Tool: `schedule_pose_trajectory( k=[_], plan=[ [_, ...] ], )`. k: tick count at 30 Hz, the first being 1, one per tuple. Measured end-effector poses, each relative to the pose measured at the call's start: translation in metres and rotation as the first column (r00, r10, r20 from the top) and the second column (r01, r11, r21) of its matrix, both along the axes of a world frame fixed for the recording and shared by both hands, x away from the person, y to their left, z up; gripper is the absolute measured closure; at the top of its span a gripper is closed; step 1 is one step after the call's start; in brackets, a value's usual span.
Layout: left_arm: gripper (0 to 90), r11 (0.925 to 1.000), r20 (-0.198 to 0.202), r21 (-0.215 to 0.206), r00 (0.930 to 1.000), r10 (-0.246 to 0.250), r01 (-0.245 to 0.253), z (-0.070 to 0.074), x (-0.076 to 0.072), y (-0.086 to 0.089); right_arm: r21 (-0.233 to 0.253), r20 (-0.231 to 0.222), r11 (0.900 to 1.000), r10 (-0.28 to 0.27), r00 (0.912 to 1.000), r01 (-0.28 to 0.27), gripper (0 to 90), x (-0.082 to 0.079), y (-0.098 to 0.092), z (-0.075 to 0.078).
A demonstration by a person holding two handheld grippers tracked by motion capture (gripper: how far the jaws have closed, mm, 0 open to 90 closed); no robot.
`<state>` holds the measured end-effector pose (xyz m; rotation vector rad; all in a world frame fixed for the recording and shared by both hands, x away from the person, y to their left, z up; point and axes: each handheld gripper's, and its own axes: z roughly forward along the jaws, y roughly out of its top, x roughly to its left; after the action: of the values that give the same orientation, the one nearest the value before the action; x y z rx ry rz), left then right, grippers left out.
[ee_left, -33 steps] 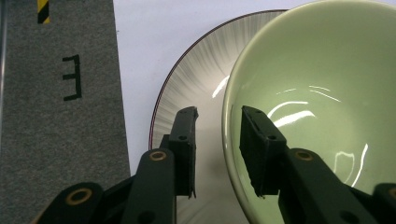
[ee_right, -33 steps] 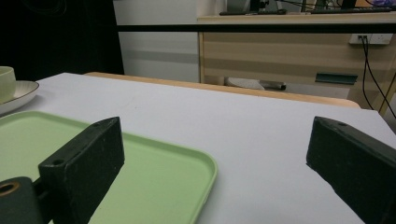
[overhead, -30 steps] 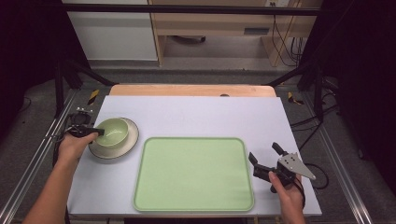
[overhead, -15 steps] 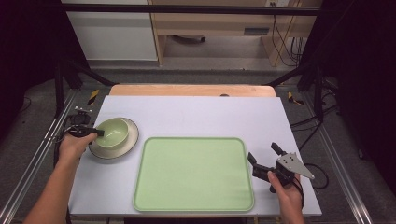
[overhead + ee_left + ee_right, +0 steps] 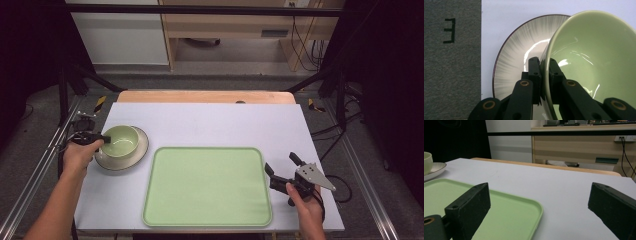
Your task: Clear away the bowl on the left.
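Observation:
A pale green bowl (image 5: 120, 141) sits on a white ribbed plate (image 5: 141, 150) at the table's left side. My left gripper (image 5: 104, 138) is shut on the bowl's left rim (image 5: 545, 72), one jaw outside and one inside the wall. In the left gripper view the plate (image 5: 511, 60) shows beneath the bowl (image 5: 594, 57). My right gripper (image 5: 281, 166) stands open near the table's front right, just off the right edge of a light green tray (image 5: 207, 185). Its jaws hold nothing, and the tray's corner (image 5: 534, 207) lies between them.
The table top is a light grey sheet (image 5: 225, 122) with a wooden strip along the far edge. A grey mat marked with a black character (image 5: 450, 30) lies left of the plate. A cabinet and cables stand beyond the table.
The left gripper has closed in on the bowl's rim. The right gripper has barely shifted.

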<state>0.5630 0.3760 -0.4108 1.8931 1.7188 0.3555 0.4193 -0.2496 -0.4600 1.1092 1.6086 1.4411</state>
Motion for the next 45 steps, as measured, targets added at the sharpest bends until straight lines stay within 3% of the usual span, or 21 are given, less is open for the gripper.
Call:
schedule_pose_trajectory(
  k=[6,11,20,28,35,45],
  plan=[
    [84.1,0.9998,0.026,-0.013,0.9996,-0.011,0.011,0.009,-0.001,-0.002,0.001,-0.002,1.0,0.005,1.0,-0.005,4.4,0.001,0.001,0.0],
    [84.1,0.9984,0.046,-0.051,0.9987,-0.023,0.025,0.015,-0.004,-0.005,-0.002,-0.002,1.0,0.005,1.0,-0.005,4.4,0.001,0.002,0.0],
    [84.1,0.9954,0.078,-0.068,0.995,-0.063,0.068,0.026,-0.005,-0.016,-0.005,-0.001,1.0,0.007,1.0,-0.007,4.4,0.002,0.001,-0.001],
    [84.1,0.9882,0.114,-0.088,0.9867,-0.115,0.126,0.035,-0.001,-0.033,0.004,-0.001,1.0,-0.005,1.0,0.005,4.4,0.001,-0.002,0.0],
    [84.1,0.9825,0.124,-0.094,0.9811,-0.149,0.161,0.039,0.002,-0.043,0.026,-0.003,1.0,-0.015,0.9999,0.015,4.4,0.006,-0.002,-0.001],
    [84.1,0.9717,0.154,-0.103,0.9685,-0.196,0.213,0.051,-0.008,-0.062,0.033,0.0,0.999,-0.006,1.0,0.006,4.4,0.005,0.001,-0.001]
  ],
)
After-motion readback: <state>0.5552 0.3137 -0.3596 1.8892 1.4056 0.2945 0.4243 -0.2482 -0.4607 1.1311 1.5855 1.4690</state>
